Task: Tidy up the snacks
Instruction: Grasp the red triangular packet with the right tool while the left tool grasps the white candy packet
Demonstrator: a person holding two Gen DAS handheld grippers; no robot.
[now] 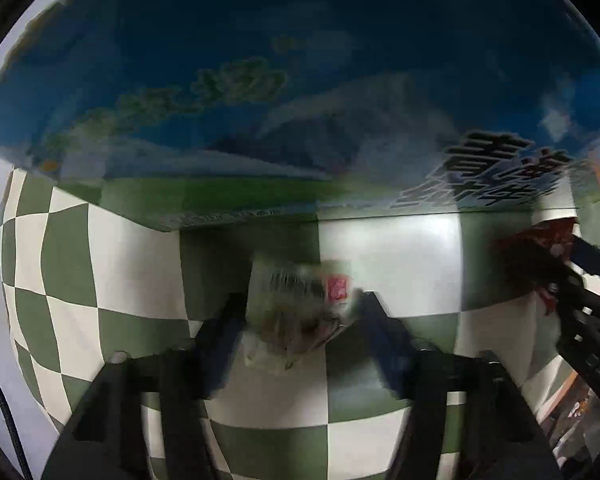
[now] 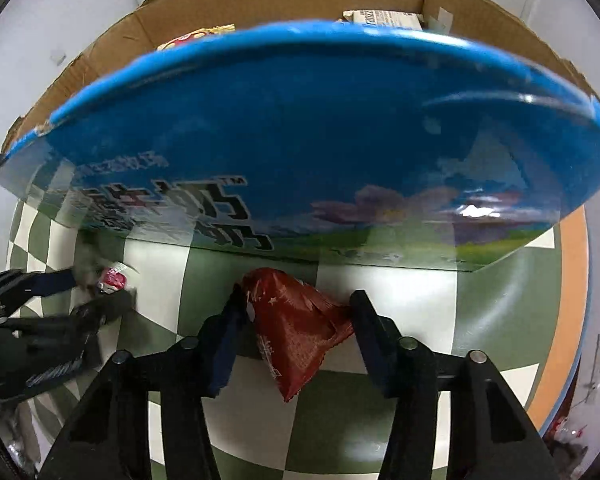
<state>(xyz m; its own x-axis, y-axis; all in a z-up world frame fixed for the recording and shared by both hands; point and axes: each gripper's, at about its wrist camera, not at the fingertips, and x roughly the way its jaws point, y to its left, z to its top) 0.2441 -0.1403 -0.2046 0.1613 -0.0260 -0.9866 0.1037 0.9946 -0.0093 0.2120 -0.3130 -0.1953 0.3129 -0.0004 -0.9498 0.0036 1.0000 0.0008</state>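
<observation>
A large blue cardboard box [image 2: 300,140] with an open top stands on the green-and-white checkered tablecloth [image 2: 380,420]; it fills the upper half of the left wrist view [image 1: 300,80]. My left gripper [image 1: 300,312] is shut on a small pale snack packet with a red label [image 1: 304,300], held just before the box's side. My right gripper [image 2: 296,312] is shut on a red snack packet [image 2: 296,328], also close to the box's side. Each gripper shows in the other's view: the right one [image 1: 560,280], the left one [image 2: 100,292].
Inside the box some snack packs show at the back: a red-and-yellow one [image 2: 196,36] and a pale carton [image 2: 384,18]. The table has an orange and blue rim [image 2: 564,340] at the right. White walls stand behind.
</observation>
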